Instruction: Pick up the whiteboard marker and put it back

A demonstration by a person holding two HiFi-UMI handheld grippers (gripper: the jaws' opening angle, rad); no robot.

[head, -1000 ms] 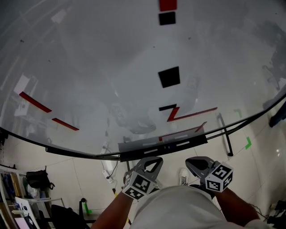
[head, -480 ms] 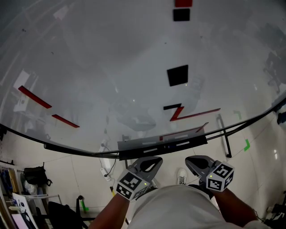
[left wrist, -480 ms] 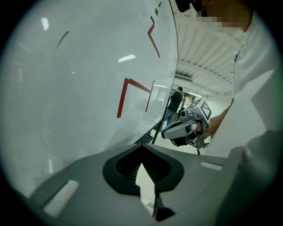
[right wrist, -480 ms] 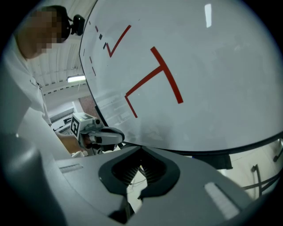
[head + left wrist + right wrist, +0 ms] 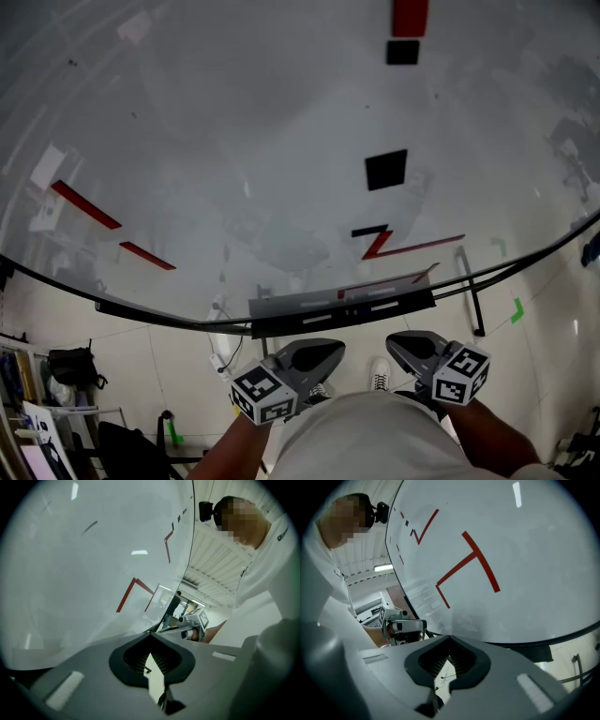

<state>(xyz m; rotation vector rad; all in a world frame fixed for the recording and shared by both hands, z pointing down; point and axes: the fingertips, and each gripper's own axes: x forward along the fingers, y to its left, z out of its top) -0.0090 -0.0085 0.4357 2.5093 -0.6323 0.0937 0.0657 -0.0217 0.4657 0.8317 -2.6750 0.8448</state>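
Observation:
A whiteboard [image 5: 234, 141] with red strokes fills the head view. Its grey pen tray [image 5: 342, 305] runs along the bottom edge and holds pale elongated shapes; I cannot make out a marker for certain. My left gripper [image 5: 330, 350] and right gripper [image 5: 397, 343] hover just below the tray, close to my body, both shut with nothing between the jaws. In the left gripper view the left gripper [image 5: 150, 637] points along the board, and the right gripper [image 5: 194, 625] shows beyond it. The right gripper [image 5: 449, 640] faces the board too, with the left gripper [image 5: 401, 626] visible to its left.
Black squares [image 5: 385, 170] and a red square [image 5: 409, 17] stick to the board. The board's stand leg [image 5: 473, 291] drops to a pale tiled floor with green tape [image 5: 517, 309]. A dark bag [image 5: 70, 367] and clutter sit at lower left.
My left gripper has shifted left and a little lower, its cube turning. The head view has panned, so the board's marks sit further right. The right gripper has hardly moved.

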